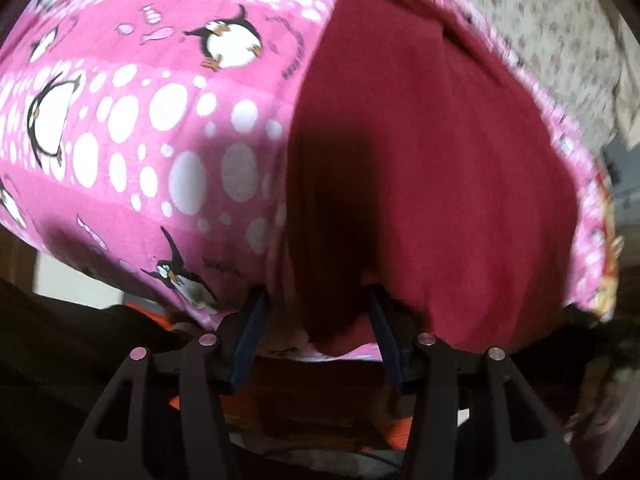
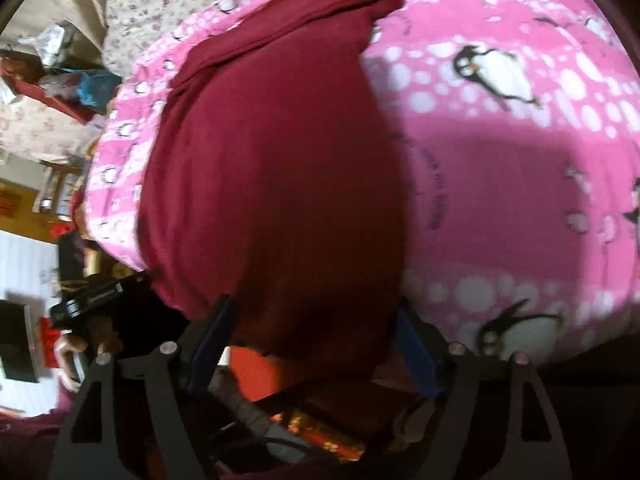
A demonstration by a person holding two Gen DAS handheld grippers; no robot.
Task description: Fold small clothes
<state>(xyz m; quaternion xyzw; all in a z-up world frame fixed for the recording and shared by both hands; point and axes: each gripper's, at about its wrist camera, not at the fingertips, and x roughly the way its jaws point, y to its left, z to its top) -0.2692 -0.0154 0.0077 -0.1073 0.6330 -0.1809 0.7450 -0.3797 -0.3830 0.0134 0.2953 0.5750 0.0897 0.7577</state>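
A dark red garment lies flat on a pink penguin-print bedsheet. It also shows in the right wrist view, on the same sheet. My left gripper is open, its blue-padded fingers astride the garment's near edge at the bed's rim. My right gripper is open too, its fingers spread on either side of the garment's near edge. Neither grips the cloth.
A floral-print pillow lies at the head of the bed, also in the right wrist view. Beside the bed are cluttered shelves and bags. Below the bed edge lie orange and dark items.
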